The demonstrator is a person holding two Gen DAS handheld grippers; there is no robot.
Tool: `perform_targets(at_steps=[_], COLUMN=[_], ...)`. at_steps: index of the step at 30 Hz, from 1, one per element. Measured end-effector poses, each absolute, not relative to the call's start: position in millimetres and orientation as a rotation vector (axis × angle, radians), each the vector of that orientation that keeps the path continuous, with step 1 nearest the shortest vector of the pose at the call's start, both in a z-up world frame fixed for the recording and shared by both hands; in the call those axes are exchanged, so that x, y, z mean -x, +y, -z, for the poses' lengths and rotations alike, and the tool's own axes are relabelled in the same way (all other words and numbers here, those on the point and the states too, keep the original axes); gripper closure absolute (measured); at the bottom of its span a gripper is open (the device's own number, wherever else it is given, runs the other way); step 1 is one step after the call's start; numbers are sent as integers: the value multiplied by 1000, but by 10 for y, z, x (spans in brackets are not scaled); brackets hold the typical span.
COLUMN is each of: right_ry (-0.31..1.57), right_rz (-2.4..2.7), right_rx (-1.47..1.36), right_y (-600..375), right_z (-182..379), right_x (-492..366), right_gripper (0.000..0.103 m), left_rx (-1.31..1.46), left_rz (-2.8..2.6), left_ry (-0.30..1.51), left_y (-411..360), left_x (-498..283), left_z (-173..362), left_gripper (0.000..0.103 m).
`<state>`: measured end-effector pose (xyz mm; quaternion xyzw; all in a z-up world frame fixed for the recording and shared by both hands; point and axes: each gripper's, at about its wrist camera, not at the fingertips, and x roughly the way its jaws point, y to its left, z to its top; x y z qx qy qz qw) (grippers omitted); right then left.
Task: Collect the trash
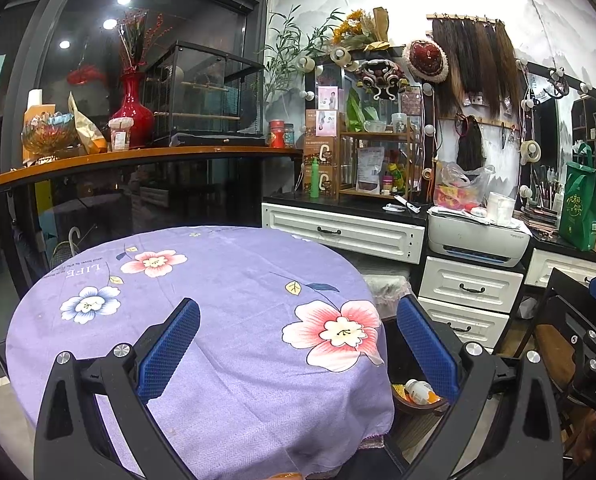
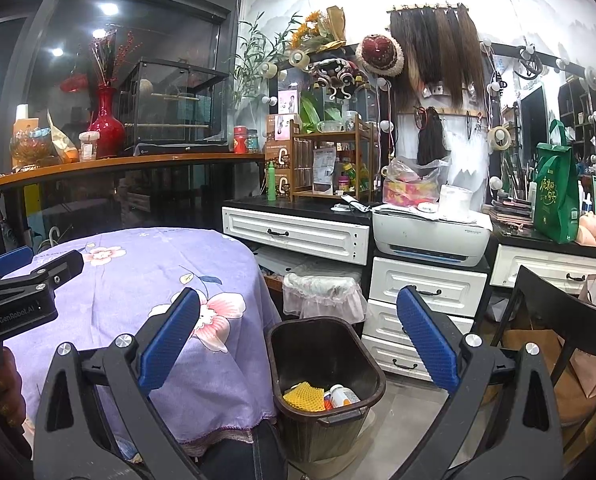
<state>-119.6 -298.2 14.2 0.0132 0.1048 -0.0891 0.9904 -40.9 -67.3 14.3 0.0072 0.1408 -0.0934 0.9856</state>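
A dark brown trash bin stands on the floor beside the round table. In it lie a yellow foam net and a white bottle with an orange label. My right gripper is open and empty, held above the bin. My left gripper is open and empty over the table's purple floral cloth, near its right edge. The bin's edge with the bottle shows low in the left wrist view. The left gripper also shows at the left of the right wrist view.
White drawers and a printer stand behind the bin. A lace-covered stool sits between the table and the drawers. A black chair with paper bags is on the right. A wooden counter with a red vase lies behind the table.
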Motion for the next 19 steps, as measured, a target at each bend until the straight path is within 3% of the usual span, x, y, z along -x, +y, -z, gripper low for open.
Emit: perform_targets(at_steps=[19], right_ry=[221], right_rz=[177], right_rx=[-32], right_y=[-2975], right_z=[-72], right_x=[1178], right_gripper=[6], left_rx=[-27], left_rz=[197], left_ry=[294], left_y=[-596], left_x=[387], left_z=[-97], left_gripper=[5])
